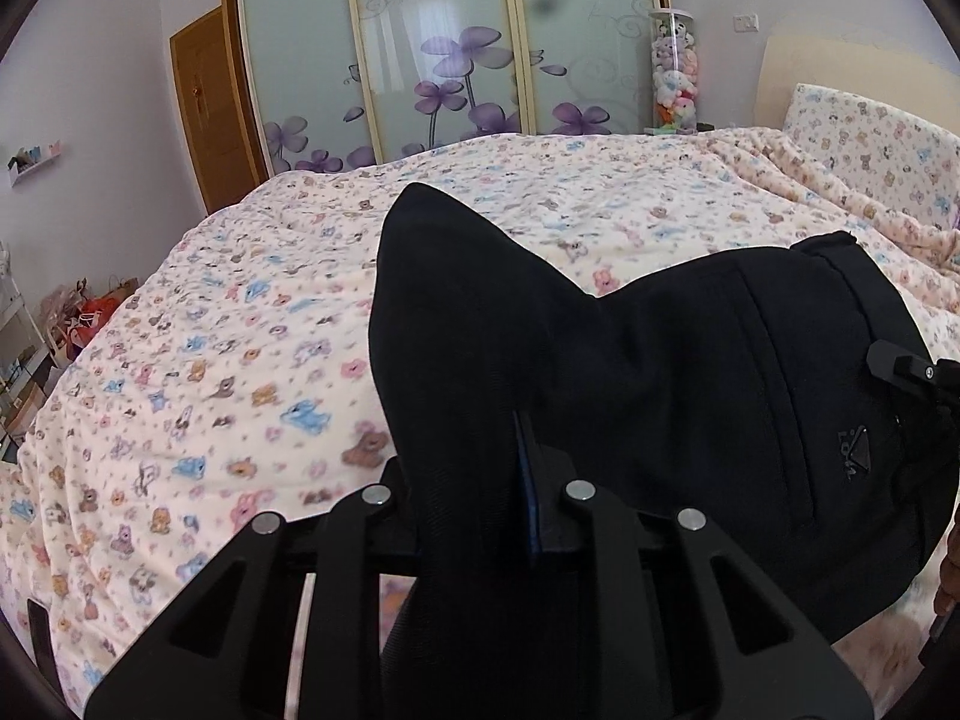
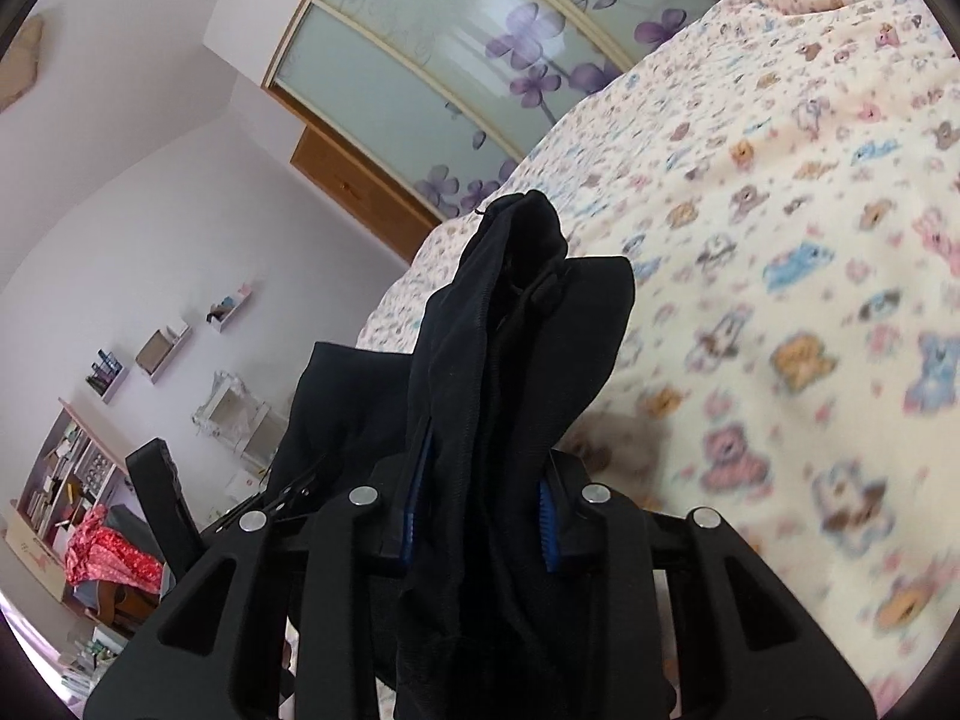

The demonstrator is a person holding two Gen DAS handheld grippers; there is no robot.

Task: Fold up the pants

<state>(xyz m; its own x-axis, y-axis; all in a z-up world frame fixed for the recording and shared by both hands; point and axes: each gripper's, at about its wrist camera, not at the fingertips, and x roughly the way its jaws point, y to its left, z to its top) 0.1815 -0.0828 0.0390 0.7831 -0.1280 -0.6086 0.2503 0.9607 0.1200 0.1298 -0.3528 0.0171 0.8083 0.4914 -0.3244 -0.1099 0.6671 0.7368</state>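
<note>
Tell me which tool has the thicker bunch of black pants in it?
The right tool: a fat bundle of pants fills the space between its blue pads. The left tool pinches only a thin fold.

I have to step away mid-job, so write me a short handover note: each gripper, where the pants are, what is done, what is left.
Left gripper: shut on a bunch of the black fabric pants.
Right gripper: shut on another bunched part of the same pants.
Pants: held up between both grippers above the bed with the cream bear-print cover; the pocket side with a small logo shows in the left wrist view.
Done: pants picked up in both grippers.
Left: no neat fold shows yet; lay them flat on the cover, then probably fold leg onto leg and in half.
</note>
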